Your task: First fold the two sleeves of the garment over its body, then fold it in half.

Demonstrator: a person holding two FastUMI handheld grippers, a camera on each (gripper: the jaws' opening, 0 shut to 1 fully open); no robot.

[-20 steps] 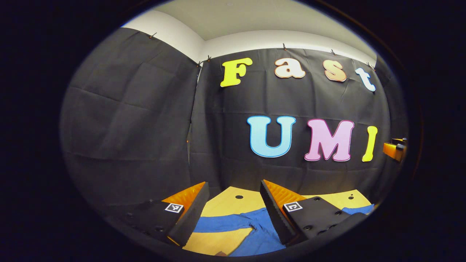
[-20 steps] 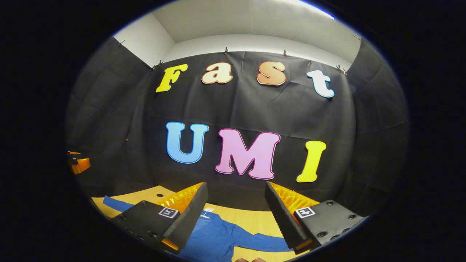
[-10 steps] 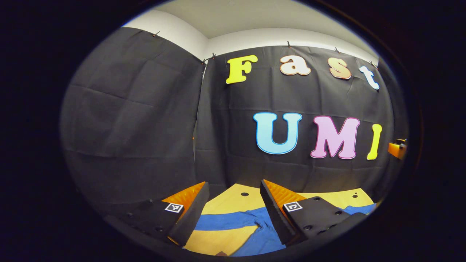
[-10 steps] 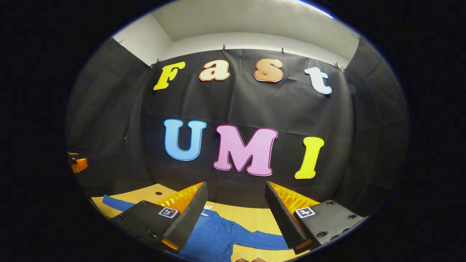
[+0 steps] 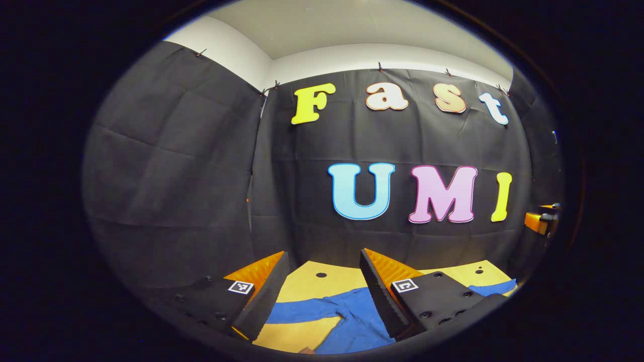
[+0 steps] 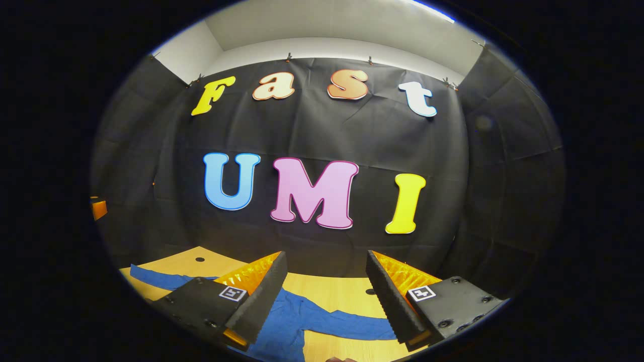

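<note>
Left hand-held gripper (image 5: 322, 291) held up above the worktop (image 5: 307, 281), fingers spread wide, nothing between them, camera mostly facing the black cloth wall (image 5: 176, 176). Blue garment (image 5: 347, 314) lies flat on the wooden worktop below; in the left gripper view one sleeve (image 5: 302, 310) runs out to the left across the wood, the body drops toward the bottom edge, and another bit of blue cloth shows at far right past the right finger. Sleeves spread out, not folded over the body. Small dark holes in the worktop near the back edge. Right hand-held gripper (image 6: 324, 296) likewise up off the surface, fingers wide apart, holding nothing. In the right gripper view the garment (image 6: 289, 322) sits under and between the fingers, one sleeve (image 6: 352, 327) reaching right, the other sleeve (image 6: 156, 277) stretching away left on the worktop (image 6: 327, 291). An orange part of the other gripper pokes in at the far edge of each view, state not readable there. White wall strip above the cloth.
</note>
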